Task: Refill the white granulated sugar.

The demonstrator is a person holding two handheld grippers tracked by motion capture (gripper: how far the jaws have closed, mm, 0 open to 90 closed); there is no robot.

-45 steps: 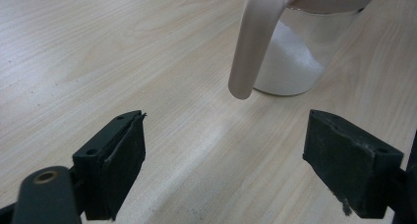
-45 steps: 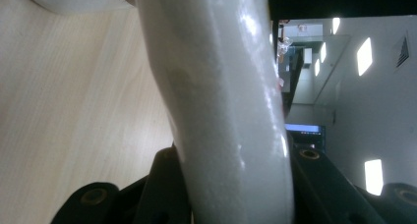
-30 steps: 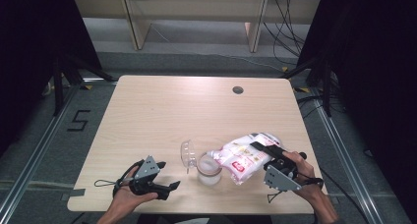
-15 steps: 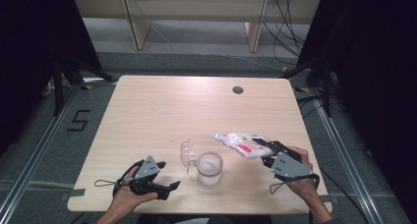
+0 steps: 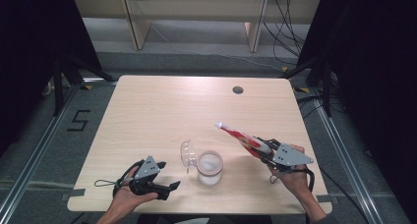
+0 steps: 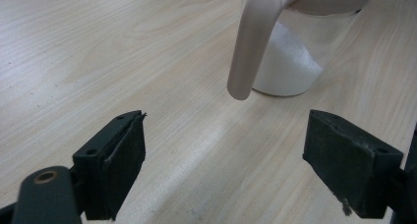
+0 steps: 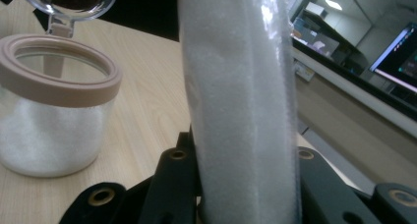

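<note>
Now bag (image 5: 239, 136) clamped in right gripper (image 5: 263, 153), tilted up

The left hand (image 5: 129, 194) comes in from the bottom and holds the left gripper (image 5: 167, 187) low, close to the tabletop (image 5: 162, 111). Its 2 jaws stand wide apart with nothing between them. The right hand (image 5: 291, 177) holds the right gripper (image 5: 260, 150) tilted up and pointing away to the left. Its 2 jaws are pressed tight on a bag (image 5: 241, 137).

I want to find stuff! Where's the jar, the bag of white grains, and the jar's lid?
jar (image 5: 210, 168), high view, on its rim.
bag of white grains (image 7: 241, 101), right gripper view, mid-bag.
lid (image 5: 187, 154), high view, the open clear flap.
</note>
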